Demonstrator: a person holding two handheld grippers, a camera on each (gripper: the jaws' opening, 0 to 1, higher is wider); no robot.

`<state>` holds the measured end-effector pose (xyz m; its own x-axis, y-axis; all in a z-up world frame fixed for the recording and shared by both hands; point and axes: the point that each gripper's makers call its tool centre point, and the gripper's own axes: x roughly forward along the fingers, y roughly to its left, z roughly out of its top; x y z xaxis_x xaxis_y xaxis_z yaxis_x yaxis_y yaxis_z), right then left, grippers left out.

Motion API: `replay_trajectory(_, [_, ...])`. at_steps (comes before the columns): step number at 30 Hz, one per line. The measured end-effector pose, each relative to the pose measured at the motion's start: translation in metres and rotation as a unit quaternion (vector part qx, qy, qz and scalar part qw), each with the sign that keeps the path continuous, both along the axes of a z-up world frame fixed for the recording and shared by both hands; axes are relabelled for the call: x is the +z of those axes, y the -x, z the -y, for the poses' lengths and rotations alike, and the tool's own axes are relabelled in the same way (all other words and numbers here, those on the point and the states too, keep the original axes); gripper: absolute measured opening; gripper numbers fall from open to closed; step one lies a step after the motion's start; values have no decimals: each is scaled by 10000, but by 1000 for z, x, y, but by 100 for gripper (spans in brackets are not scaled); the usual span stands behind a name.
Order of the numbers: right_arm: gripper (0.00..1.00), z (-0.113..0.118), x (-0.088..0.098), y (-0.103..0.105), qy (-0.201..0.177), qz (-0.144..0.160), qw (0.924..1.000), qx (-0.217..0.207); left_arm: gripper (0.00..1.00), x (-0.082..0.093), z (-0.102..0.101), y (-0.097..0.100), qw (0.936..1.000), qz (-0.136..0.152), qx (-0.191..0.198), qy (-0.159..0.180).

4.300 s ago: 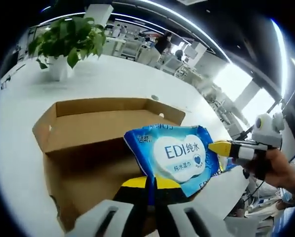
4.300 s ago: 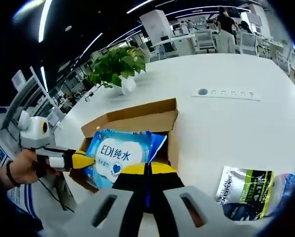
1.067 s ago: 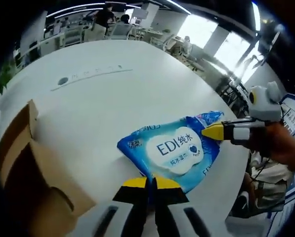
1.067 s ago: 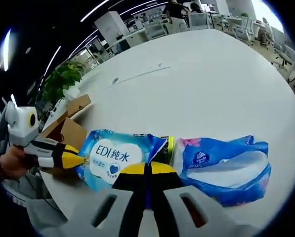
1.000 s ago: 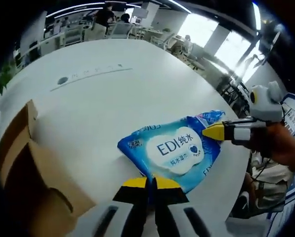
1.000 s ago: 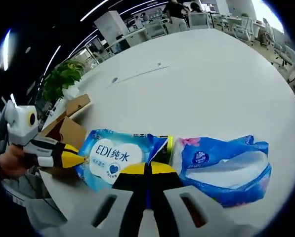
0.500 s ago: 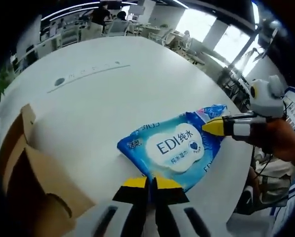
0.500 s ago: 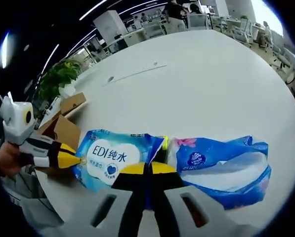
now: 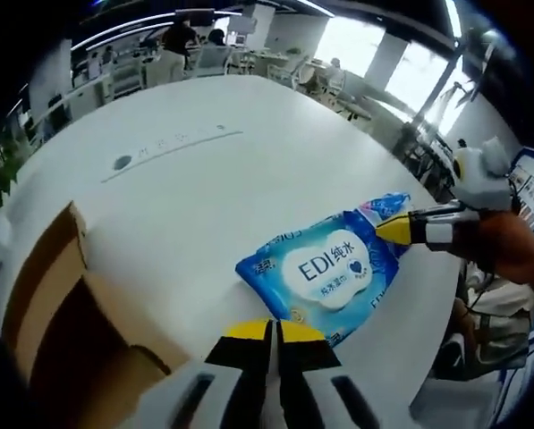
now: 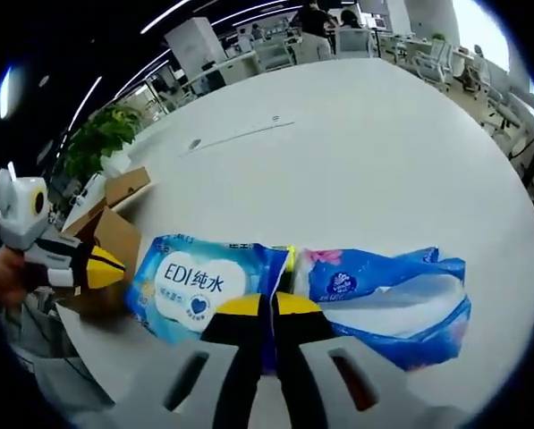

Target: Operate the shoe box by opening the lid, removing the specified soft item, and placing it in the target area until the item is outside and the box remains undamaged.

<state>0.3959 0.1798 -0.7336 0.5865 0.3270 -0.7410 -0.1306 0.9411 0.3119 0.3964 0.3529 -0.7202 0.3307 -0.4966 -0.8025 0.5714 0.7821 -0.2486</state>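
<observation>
Your left gripper (image 9: 273, 332) has just let go of the wipes pack (image 9: 327, 273) and pulled back, jaws closed on nothing. The pack now lies on the table (image 9: 195, 188), beside the shoe box (image 9: 61, 313). Your right gripper (image 10: 271, 308) still pinches its edge; release next.

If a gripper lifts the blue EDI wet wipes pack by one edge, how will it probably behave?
The EDI wet wipes pack is a flat, soft plastic pouch, so it would likely sag. Its glossy film may slip between the jaws. Lying flat on the white table, it should not roll.
</observation>
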Motion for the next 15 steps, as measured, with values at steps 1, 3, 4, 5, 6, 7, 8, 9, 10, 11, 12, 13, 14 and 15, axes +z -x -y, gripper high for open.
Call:
replay_trajectory(1, [1,2,2,0,33,9,10000,6,2,2,-3,-1,10000,6,34,18])
replay_trajectory(3, [1,4,5,1,50,29,10000,-13,2,6,-9,-2,10000,49,73,32])
replay_trajectory(4, [1,5,7,1,70,43,10000,-25,2,9,-12,-3,9999,69,106,52])
replay_trajectory(5, [1,6,10,2,115,57,9999,-30,2,11,-15,-3,9999,79,134,71])
replay_trajectory(6, [1,7,11,3,150,68,9999,-24,2,14,-17,-3,9998,89,160,96])
replay_trajectory(7, [1,7,13,4,177,67,9998,-12,2,17,-20,-4,9997,116,186,116])
replay_trajectory(8, [1,7,14,5,195,65,9998,-4,2,19,-23,-4,9996,136,197,131])
replay_trajectory(9, [1,7,16,6,221,71,9997,8,2,21,-25,-4,9996,163,200,150])
replay_trajectory(10, [1,6,18,7,260,89,9996,43,2,26,-26,-5,9993,229,194,205])
replay_trajectory(11, [1,6,19,8,277,96,9996,44,2,29,-29,-5,9992,276,195,229])
replay_trajectory(12, [1,5,21,9,298,110,9995,43,2,32,-32,-6,9990,342,187,230])
replay_trajectory(13, [1,5,22,10,307,114,9995,34,2,34,-35,-6,9989,367,183,229])
replay_trajectory(14, [1,5,24,11,315,122,9994,26,2,37,-39,-8,9987,405,203,247])
replay_trajectory(15, [1,4,25,11,320,125,9994,26,2,38,-41,-9,9985,423,222,263])
